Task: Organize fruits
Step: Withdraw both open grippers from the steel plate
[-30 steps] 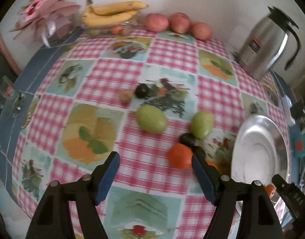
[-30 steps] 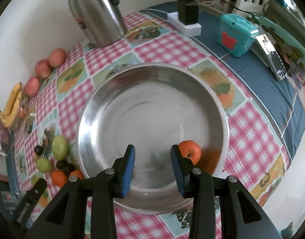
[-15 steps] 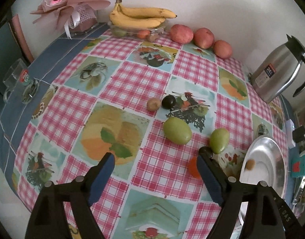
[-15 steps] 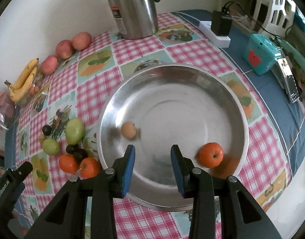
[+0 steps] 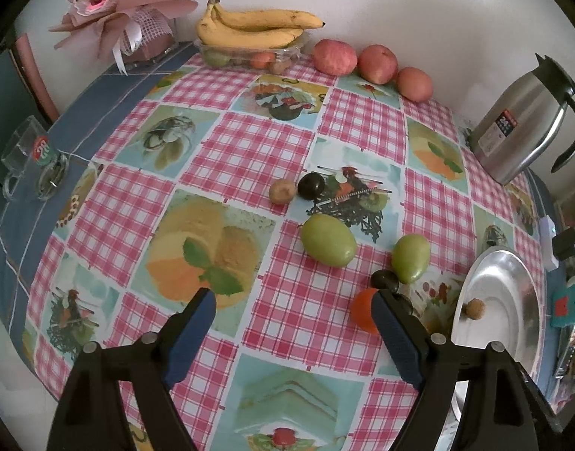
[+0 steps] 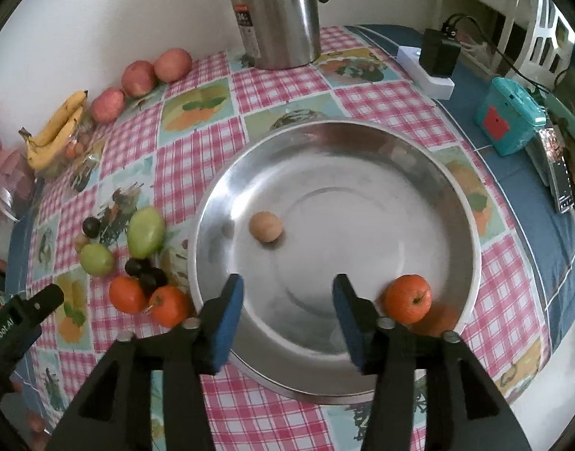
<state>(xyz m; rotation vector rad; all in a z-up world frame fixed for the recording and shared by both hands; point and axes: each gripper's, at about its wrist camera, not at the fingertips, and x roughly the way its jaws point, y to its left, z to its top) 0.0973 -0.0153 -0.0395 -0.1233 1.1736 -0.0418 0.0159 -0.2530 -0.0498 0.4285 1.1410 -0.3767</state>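
Observation:
A steel bowl (image 6: 456, 203) holds a small tan fruit (image 6: 265, 226) and an orange (image 6: 407, 298). My right gripper (image 6: 289, 293) hangs over the bowl's near side; its jaws are opening and nothing is between them. Left of the bowl lie two oranges (image 6: 127, 294), dark plums (image 6: 152, 279) and two green fruits (image 6: 145, 231). My left gripper (image 5: 293, 317) stands open and empty above the checked cloth, its right finger in front of an orange (image 5: 363, 310). Beyond it sit two green fruits (image 5: 328, 239), a dark plum (image 5: 310, 185) and a small brown fruit (image 5: 281, 191).
Bananas (image 5: 257, 26) on a clear tray and three red apples (image 5: 377, 64) line the wall. A steel jug (image 6: 278, 11) stands behind the bowl. A teal box (image 6: 509, 120), a power strip (image 6: 426, 71), a glass mug (image 5: 28, 150) and a bouquet (image 5: 126, 7) ring the table.
The right gripper's jaws have spread apart over the bowl, and the tan fruit lies in the bowl where a second ago none showed. The left gripper has opened a little wider.

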